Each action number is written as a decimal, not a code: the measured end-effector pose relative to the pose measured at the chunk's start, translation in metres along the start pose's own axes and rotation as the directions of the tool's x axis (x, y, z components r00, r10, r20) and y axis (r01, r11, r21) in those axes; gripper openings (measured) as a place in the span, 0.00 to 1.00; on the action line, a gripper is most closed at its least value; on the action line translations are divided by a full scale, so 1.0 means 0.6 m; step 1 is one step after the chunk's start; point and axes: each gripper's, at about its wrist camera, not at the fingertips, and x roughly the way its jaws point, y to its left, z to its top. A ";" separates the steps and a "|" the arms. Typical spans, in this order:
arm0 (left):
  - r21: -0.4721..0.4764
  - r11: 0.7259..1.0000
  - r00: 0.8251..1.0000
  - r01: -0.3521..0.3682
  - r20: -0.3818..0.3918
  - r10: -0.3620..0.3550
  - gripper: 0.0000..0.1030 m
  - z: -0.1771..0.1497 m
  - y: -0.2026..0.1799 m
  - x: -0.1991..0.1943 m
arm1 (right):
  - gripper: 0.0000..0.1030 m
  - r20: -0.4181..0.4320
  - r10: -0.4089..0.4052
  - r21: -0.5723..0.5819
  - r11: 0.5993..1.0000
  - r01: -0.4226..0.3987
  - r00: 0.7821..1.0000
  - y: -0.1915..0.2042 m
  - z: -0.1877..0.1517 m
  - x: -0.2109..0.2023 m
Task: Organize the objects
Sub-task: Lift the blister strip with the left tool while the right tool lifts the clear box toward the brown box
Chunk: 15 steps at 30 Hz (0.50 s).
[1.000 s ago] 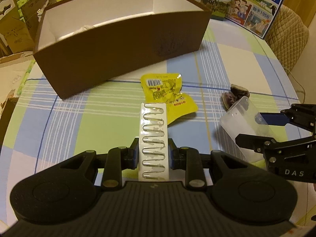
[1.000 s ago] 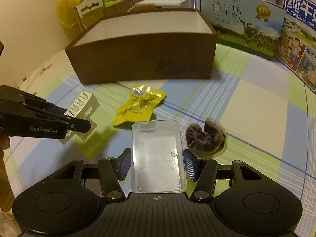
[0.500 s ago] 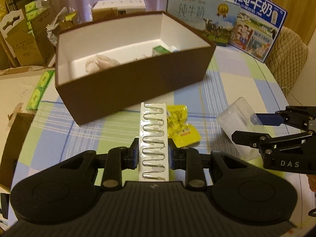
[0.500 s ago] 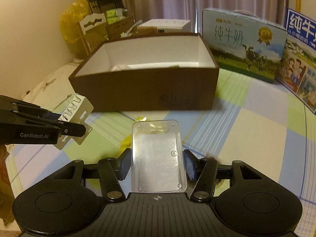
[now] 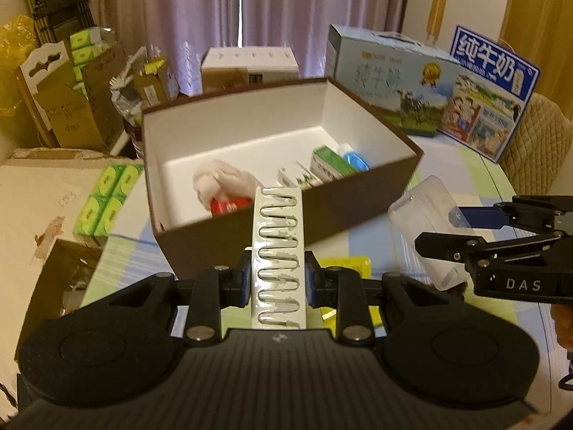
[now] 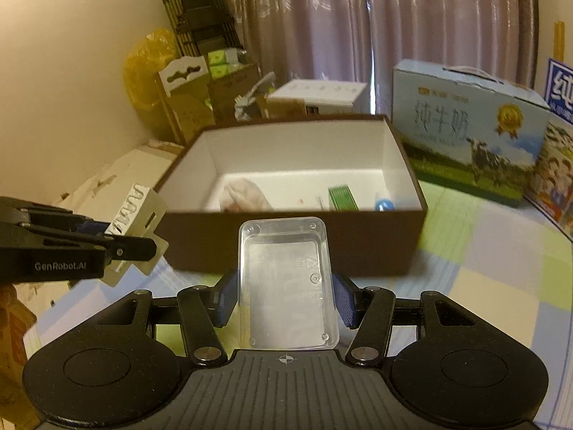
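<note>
My left gripper (image 5: 278, 278) is shut on a white card of silver hooks (image 5: 278, 247), held up in front of the brown box (image 5: 286, 215). My right gripper (image 6: 284, 295) is shut on a clear plastic case (image 6: 284, 279), also raised before the brown box (image 6: 293, 247). In the left wrist view the right gripper (image 5: 462, 227) with the clear case (image 5: 426, 211) is at the right. In the right wrist view the left gripper (image 6: 118, 240) with the card (image 6: 138, 211) is at the left. The box holds a white cloth (image 5: 225, 179), a green carton (image 5: 331, 165) and a blue-capped item (image 5: 354, 159).
A yellow snack packet (image 5: 345, 263) lies on the checked tablecloth (image 6: 483, 268) below the left gripper. Milk cartons (image 5: 390, 75) stand behind the box. Cardboard boxes (image 5: 68, 107) and green packs (image 5: 107, 197) crowd the left side. A padded chair (image 5: 537, 143) is at the right.
Both grippers have risen and tipped up with their loads, moving toward the box. The box interior has come into view; the snack packet and dark item have slid below the fingers.
</note>
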 end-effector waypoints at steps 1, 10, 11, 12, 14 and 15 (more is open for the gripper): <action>-0.003 1.000 1.000 -0.004 0.006 0.004 0.23 0.006 0.004 0.001 | 0.51 0.004 0.005 0.000 1.000 -0.005 1.000 0.001 0.007 0.005; -0.026 0.999 0.998 -0.029 0.053 0.030 0.23 0.074 0.031 0.026 | 0.51 0.034 0.036 0.002 0.999 -0.036 0.999 -0.003 0.093 0.067; -0.028 0.999 0.998 -0.030 0.056 0.032 0.23 0.083 0.034 0.032 | 0.51 0.036 0.036 0.003 0.999 -0.036 0.999 -0.006 0.102 0.073; -0.029 0.999 0.998 -0.030 0.058 0.032 0.23 0.092 0.036 0.037 | 0.51 0.037 0.036 0.004 0.999 -0.036 0.999 -0.009 0.111 0.080; -0.034 0.999 0.998 -0.029 0.059 0.031 0.23 0.108 0.039 0.051 | 0.51 0.038 0.033 0.006 0.999 -0.033 0.999 -0.016 0.130 0.097; -0.036 0.999 0.998 -0.029 0.059 0.031 0.23 0.118 0.041 0.060 | 0.51 0.039 0.031 0.005 1.000 -0.031 0.999 -0.020 0.139 0.104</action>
